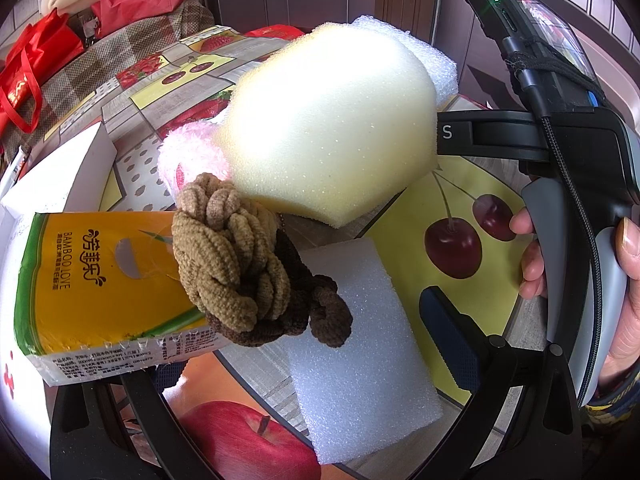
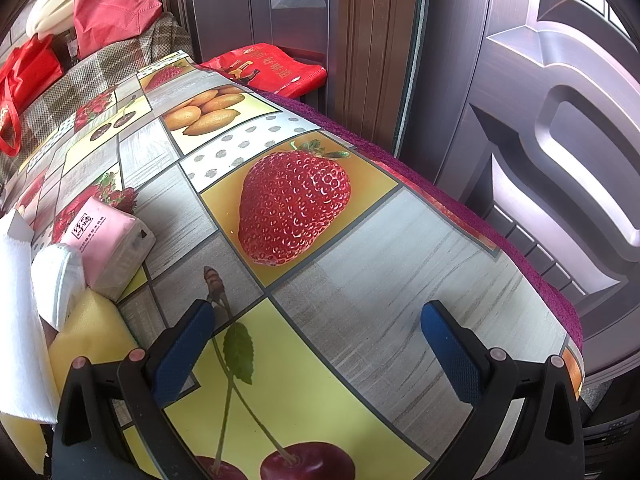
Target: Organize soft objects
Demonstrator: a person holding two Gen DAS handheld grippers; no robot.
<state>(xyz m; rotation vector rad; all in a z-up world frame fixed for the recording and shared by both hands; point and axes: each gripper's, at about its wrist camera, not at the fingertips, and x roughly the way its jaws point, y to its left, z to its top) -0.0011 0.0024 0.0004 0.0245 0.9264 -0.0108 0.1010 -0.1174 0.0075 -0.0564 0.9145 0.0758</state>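
— Which step are you on?

— I'm judging it as mid-sorting. In the left wrist view the soft things are bunching at the centre: a big pale yellow sponge is filling the upper middle, a white foam block is lying at lower centre, and a brown knotted chenille bundle is resting partly on a yellow tissue pack at lower left. A pink fluffy cloth is peeking out left of the sponge.

— And the tongs?

— The right gripper is standing wide open over bare tablecloth, gripping nothing. On the left gripper I'm seeing only one blue pad at lower right; the tissue pack is hiding the other side, so I cannot tell its opening.

— Next move?

— I'm guessing the foam block, nearest between the left fingers. It's looking light and springy, so I'm planning a gentle squeeze.

— Anything else waiting?

— A pink tissue pack is sitting at left in the right view.
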